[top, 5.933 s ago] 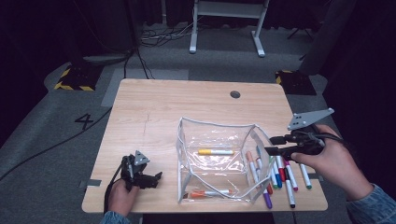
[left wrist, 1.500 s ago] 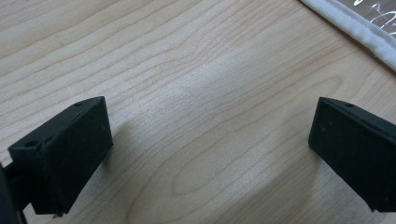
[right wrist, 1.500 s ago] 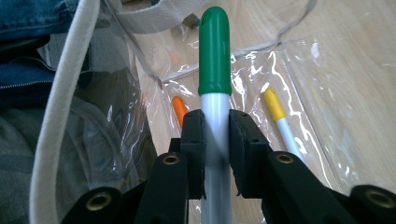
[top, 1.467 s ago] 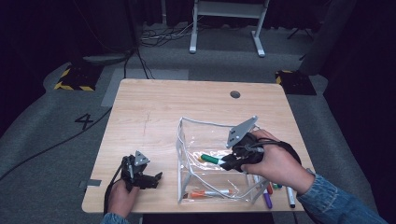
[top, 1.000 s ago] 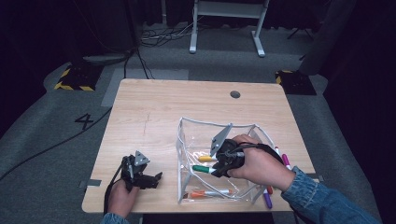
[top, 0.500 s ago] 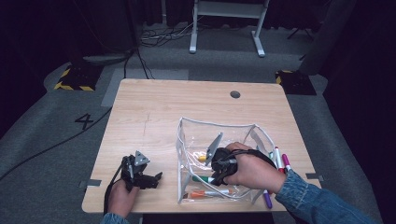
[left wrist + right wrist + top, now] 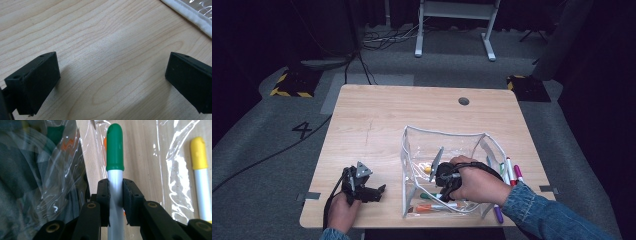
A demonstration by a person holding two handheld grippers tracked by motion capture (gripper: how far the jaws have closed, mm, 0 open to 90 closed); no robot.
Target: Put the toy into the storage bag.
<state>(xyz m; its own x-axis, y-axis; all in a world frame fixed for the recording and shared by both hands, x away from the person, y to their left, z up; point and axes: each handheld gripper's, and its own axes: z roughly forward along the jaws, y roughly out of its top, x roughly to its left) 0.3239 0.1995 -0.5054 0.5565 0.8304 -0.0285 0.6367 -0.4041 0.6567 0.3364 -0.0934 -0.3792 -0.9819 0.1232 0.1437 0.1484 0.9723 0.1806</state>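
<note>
A wooden table spreads out left of and beyond the tool. Loose markers lie on it just right of the tool. A dark hole sits in the tabletop well beyond. Cables trail across the floor farther off.

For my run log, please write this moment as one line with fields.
right gripper: shut on green-capped marker, inside clear pouch | left gripper: open, over table | yellow-capped marker: lies in pouch

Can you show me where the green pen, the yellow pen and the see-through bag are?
green marker (image 7: 114,147): right gripper view, on its green cap.
yellow marker (image 7: 199,150): right gripper view, on its yellow cap.
clear bag (image 7: 439,132): high view, on its white far rim.
</note>
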